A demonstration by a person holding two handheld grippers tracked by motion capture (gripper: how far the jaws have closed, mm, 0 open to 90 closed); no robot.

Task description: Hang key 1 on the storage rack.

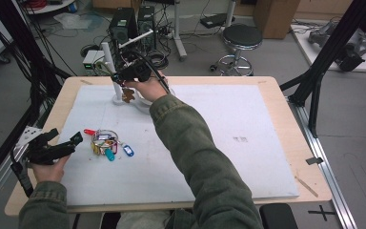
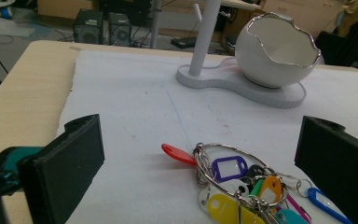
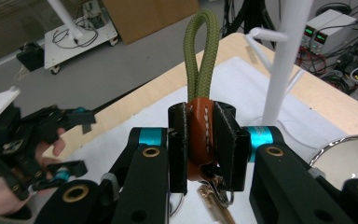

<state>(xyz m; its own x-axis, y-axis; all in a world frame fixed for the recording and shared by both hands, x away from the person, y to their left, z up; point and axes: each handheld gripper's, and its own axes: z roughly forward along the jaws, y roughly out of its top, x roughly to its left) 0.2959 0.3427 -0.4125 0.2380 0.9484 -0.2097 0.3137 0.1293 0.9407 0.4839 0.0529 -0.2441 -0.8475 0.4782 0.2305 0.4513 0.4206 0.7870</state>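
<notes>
Right gripper view: right tool (image 3: pixel 206 144) clamping the brown leather fob of a keychain (image 3: pixel 200 135), olive cord loop (image 3: pixel 201 56) standing up above the jaws.

High view: holding that keychain up at the far left of the counter (image 1: pixel 271 90), close beside the white hook stand (image 1: pixel 108 62) and its eggshell-shaped bowl (image 2: pixel 277 49). Resting near the counter's left edge, left tool (image 1: pixel 69 143) gaping wide, gripping nothing, jaws pointing at a ring of coloured key tags (image 1: pixel 106 143) lying just beside them on the white mat (image 1: pixel 228 138).

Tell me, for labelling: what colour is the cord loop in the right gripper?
Olive green cord loop, clearest in the right gripper view.
</notes>
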